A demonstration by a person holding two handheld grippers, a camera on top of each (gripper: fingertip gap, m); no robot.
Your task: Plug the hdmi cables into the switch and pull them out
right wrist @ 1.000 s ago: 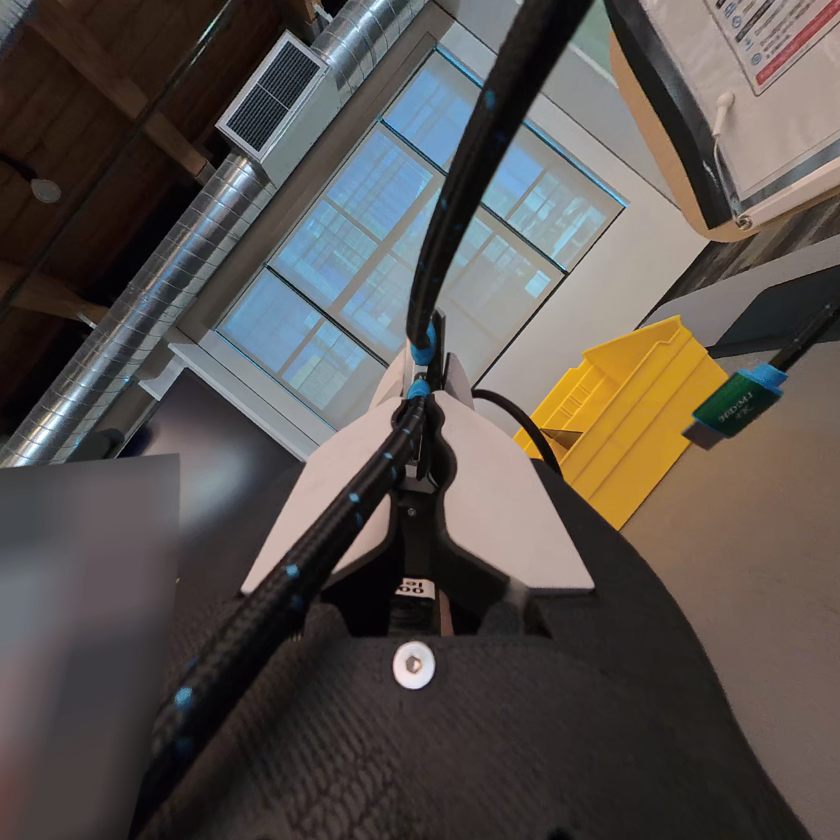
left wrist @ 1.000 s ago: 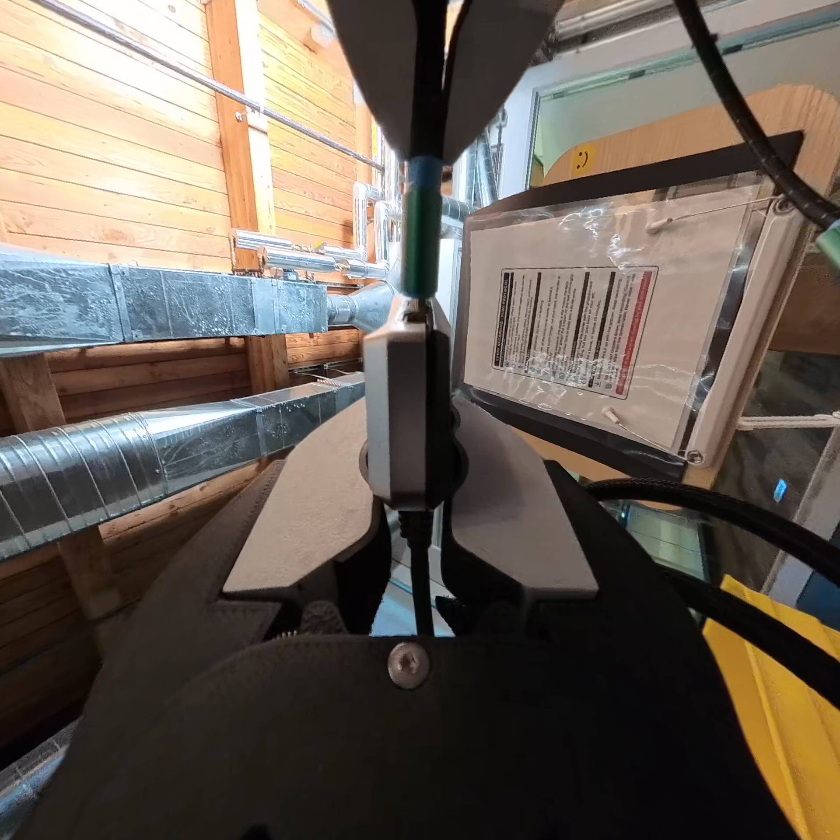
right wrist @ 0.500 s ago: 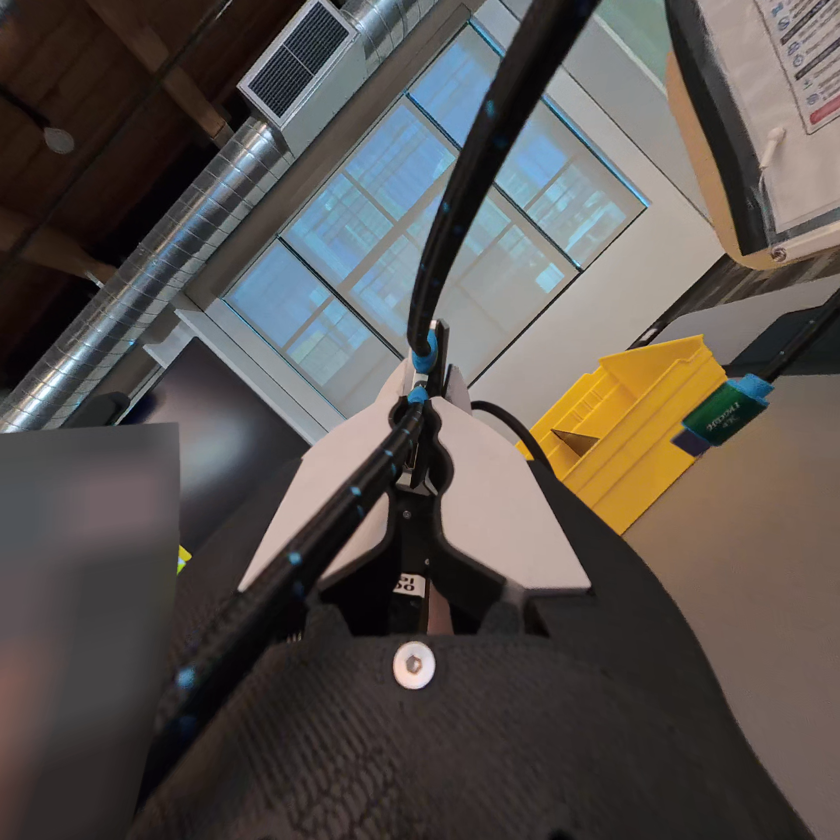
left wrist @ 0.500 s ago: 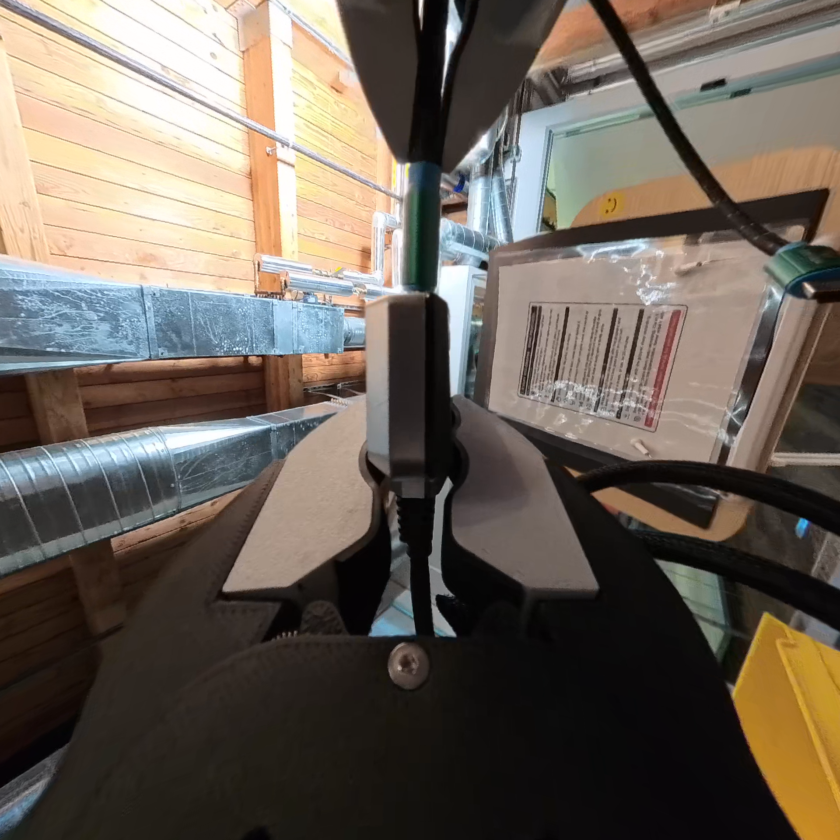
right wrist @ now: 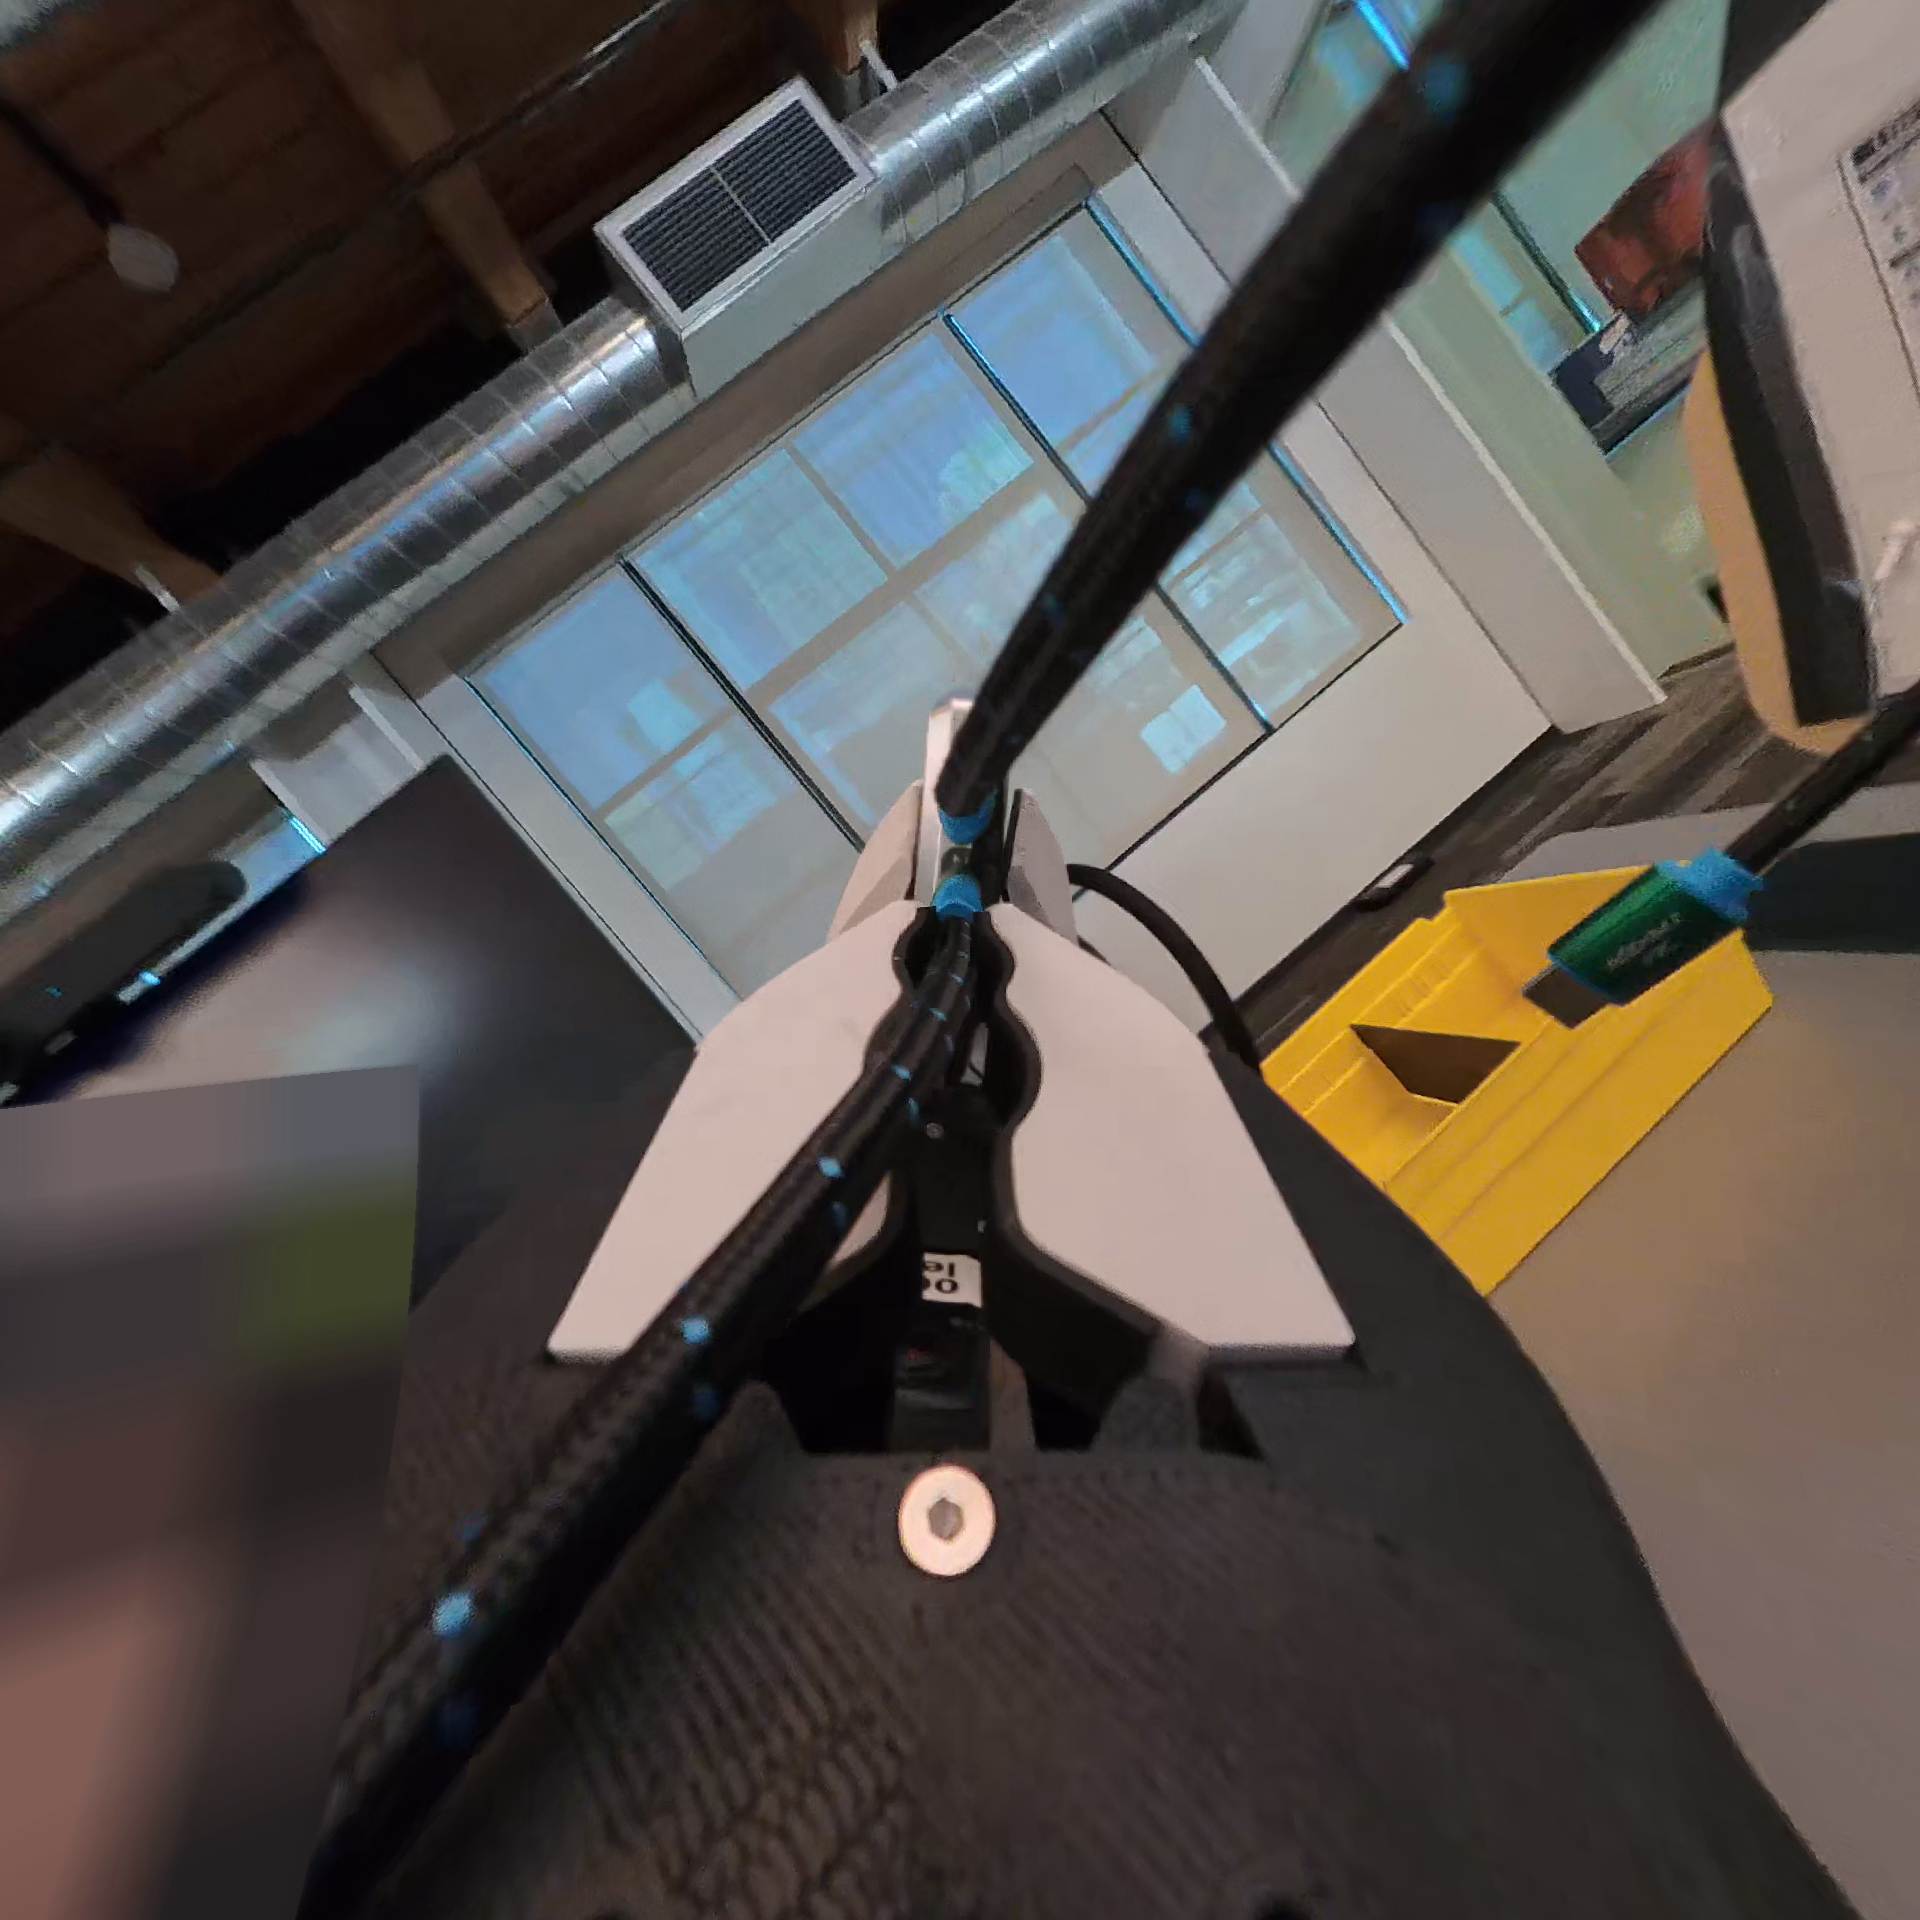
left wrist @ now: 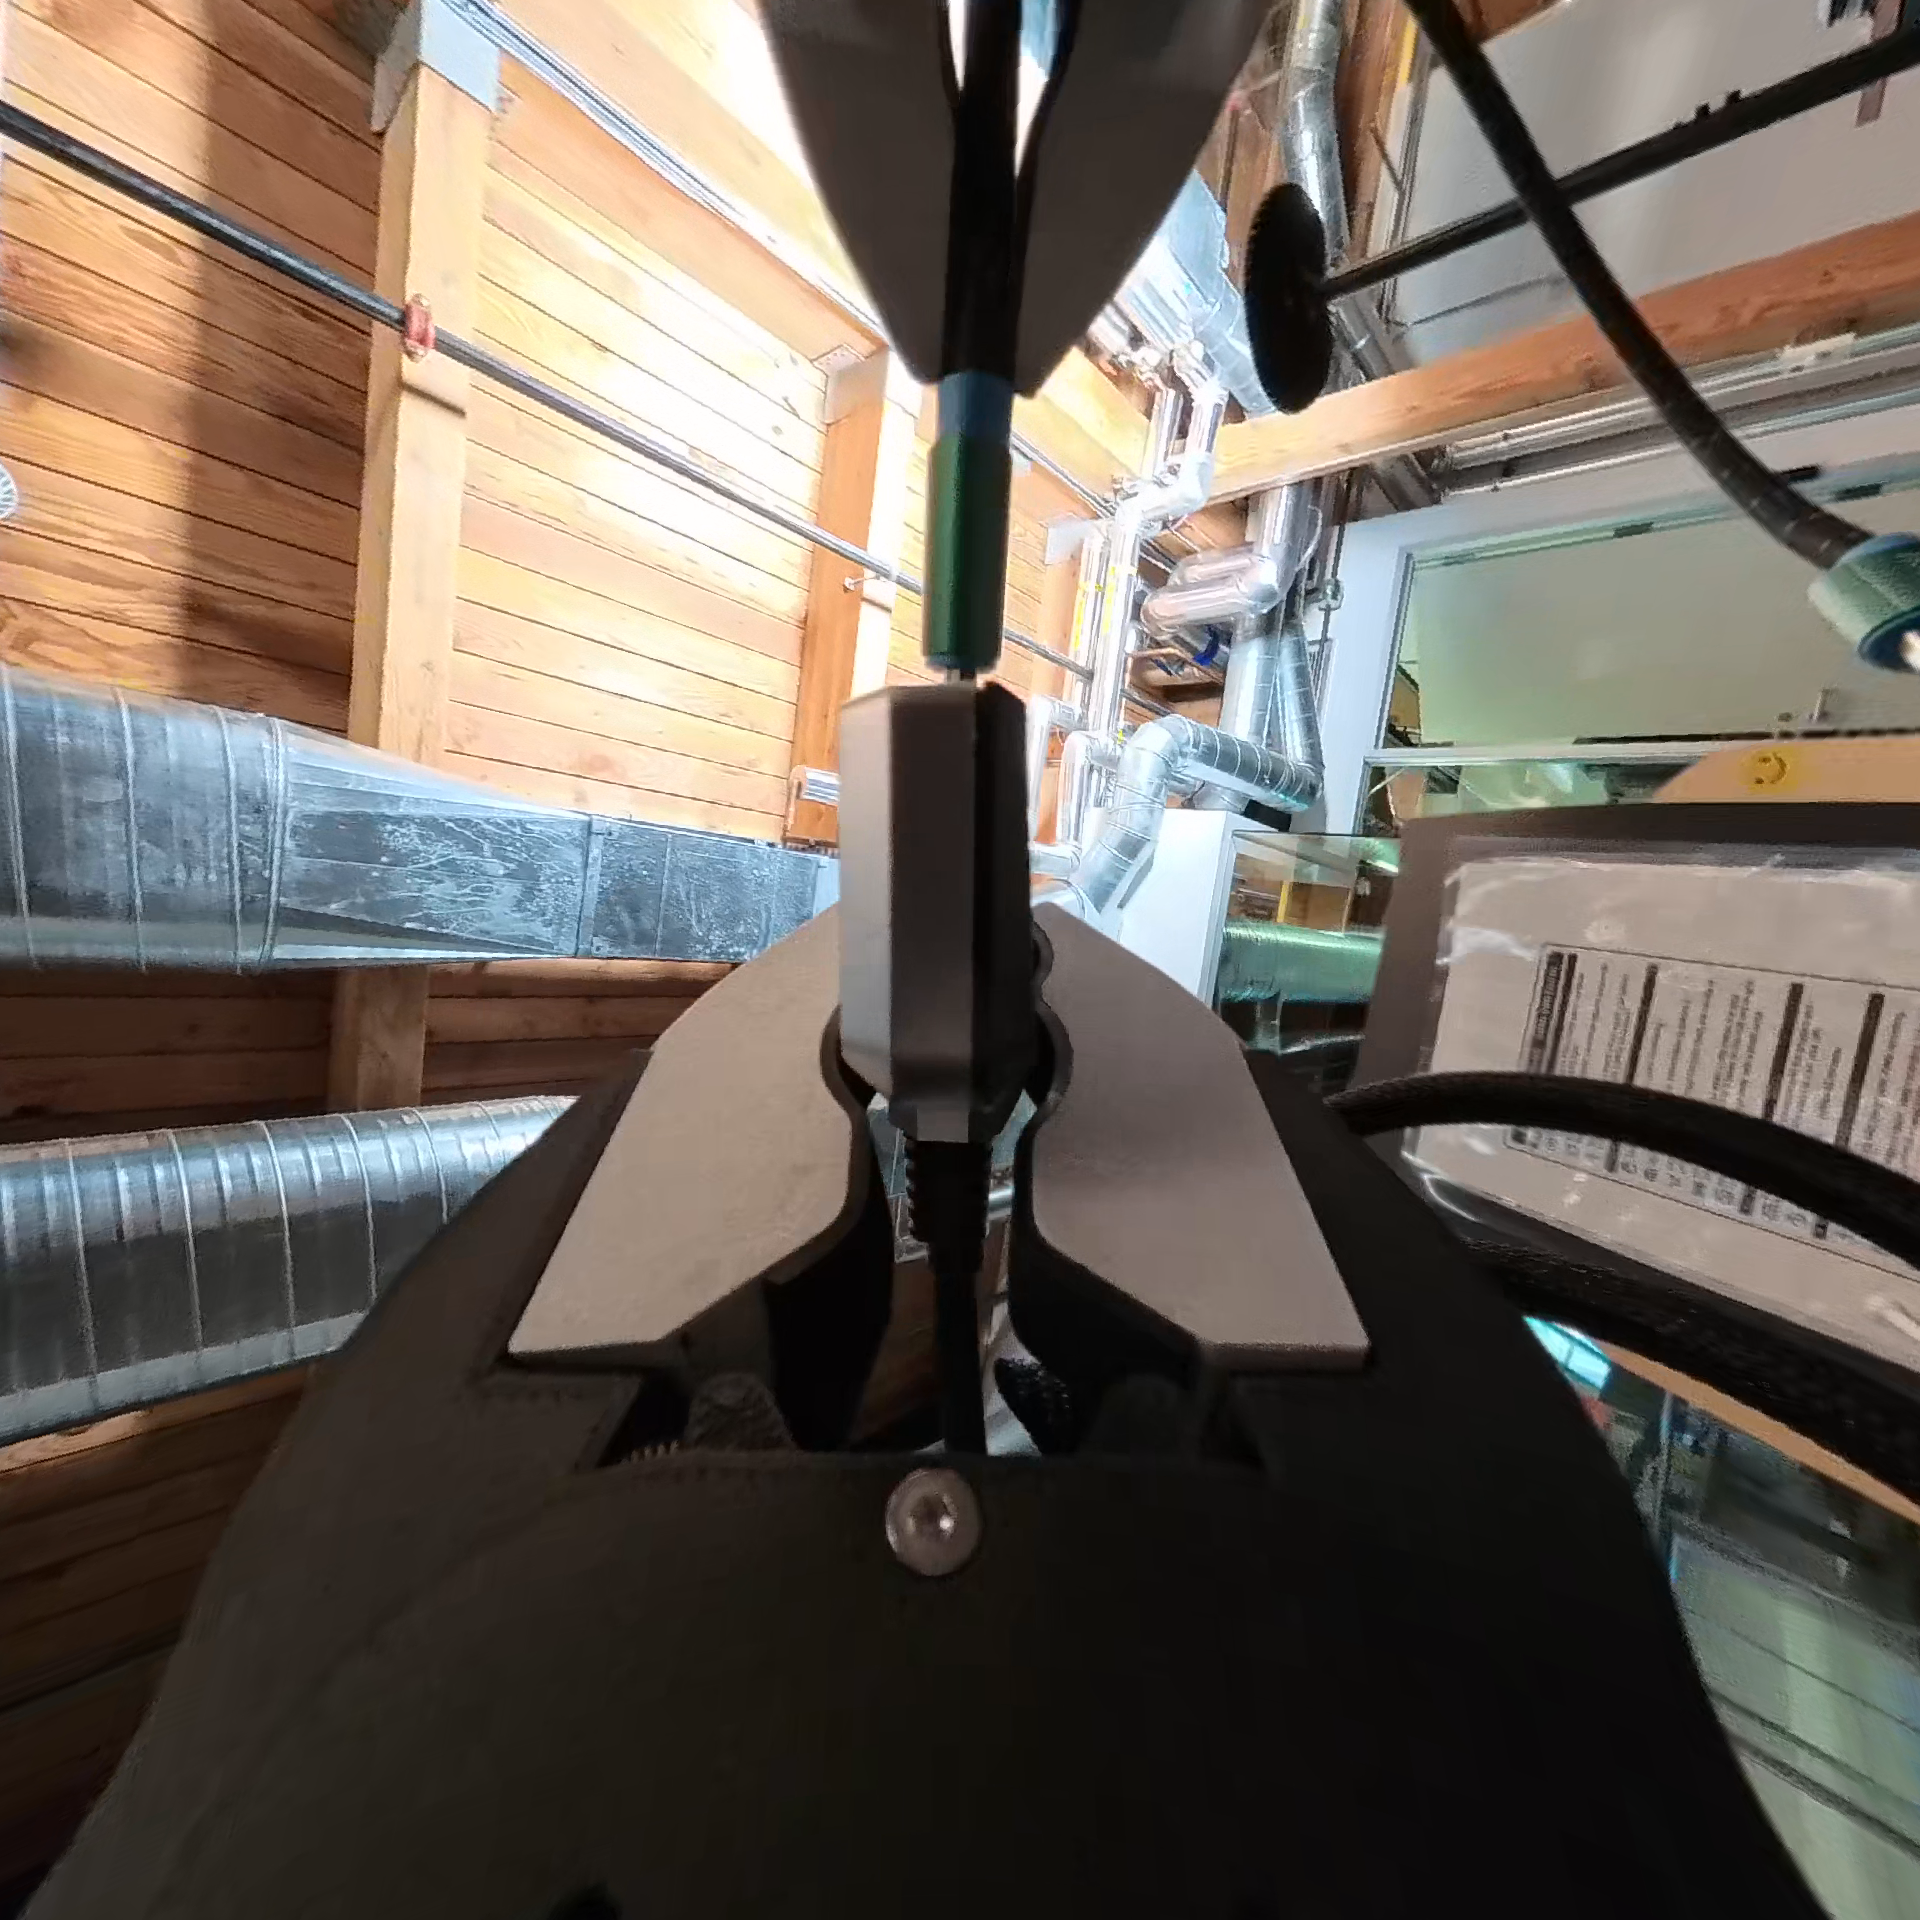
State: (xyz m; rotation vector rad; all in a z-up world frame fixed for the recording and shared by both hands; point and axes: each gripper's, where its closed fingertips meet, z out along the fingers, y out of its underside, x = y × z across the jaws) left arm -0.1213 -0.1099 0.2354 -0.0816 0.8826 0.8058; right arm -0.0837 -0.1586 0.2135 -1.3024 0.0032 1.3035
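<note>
- Two grippers meet nose to nose, both tilted up toward the ceiling ducts, well off the table.
- Left gripper [left wrist: 940, 1049]: fingers clamped on the grey switch [left wrist: 925, 914], held edge-on with its port side facing away, a thin black lead running back between the fingers. I judge this bracing lets the other hand push or pull against it.
- Right gripper [right wrist: 961, 883]: fingers together on a green plug [left wrist: 961, 551], with its braided cable [right wrist: 727, 1278] trailing back over the gripper body. From the left wrist view, the plug sits straight in line with the switch, its metal tip at the port edge; whether it is seated, entering or leaving cannot be told.
- Holding by the plug shell, not the cable, likely keeps the force along the port axis.
- Second plug [right wrist: 1621, 940], also green with a blue collar, hangs free on its own cable, above a yellow bin [right wrist: 1455, 1132], not in any port.
- Framed notice [left wrist: 1662, 1049] stands to the right, behind the cables.
</note>
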